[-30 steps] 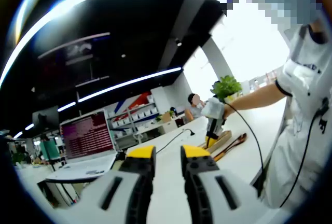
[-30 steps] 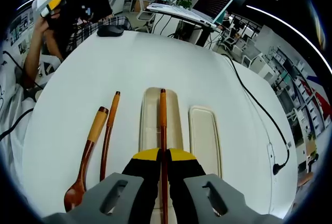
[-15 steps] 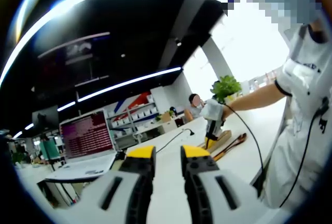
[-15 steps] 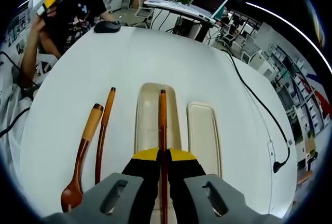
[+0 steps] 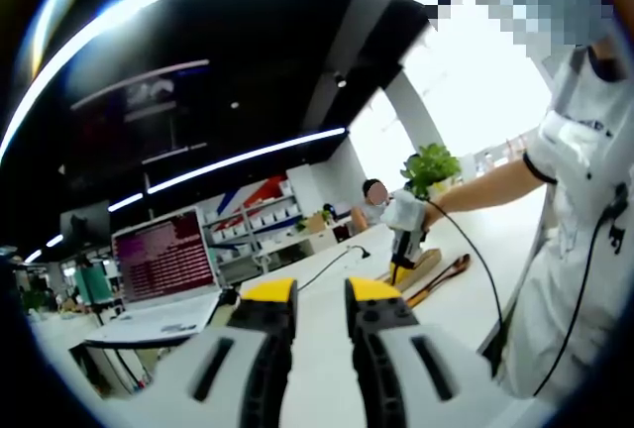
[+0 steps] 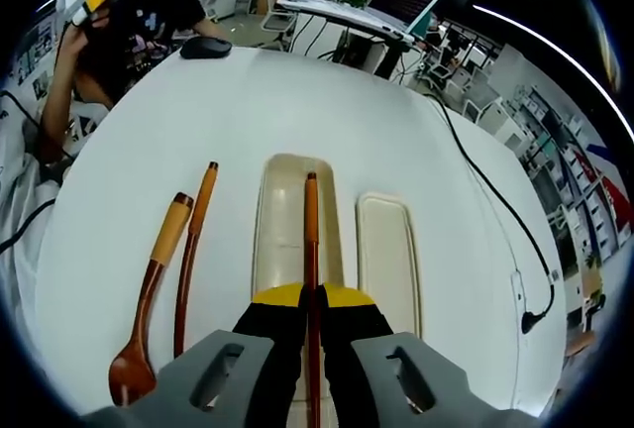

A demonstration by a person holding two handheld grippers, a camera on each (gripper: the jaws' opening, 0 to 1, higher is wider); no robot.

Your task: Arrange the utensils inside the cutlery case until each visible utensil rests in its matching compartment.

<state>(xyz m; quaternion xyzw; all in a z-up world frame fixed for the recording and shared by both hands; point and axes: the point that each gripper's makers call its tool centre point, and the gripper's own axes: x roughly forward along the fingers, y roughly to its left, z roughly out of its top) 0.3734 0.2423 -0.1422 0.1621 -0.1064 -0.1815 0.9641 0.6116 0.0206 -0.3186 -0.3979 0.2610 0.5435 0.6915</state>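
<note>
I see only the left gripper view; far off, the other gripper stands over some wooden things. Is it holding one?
Observer: Yes. In the right gripper view the right gripper is shut on a chopstick, which lies along the open case.
Operator: What is left outside?
Observer: A wooden spoon and a second chopstick, on the white table beside the case.
Operator: And the lid?
Observer: It lies on the case's other side.

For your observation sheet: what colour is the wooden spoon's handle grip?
Light yellow-tan on the wooden spoon, clearest in the right gripper view.
</note>
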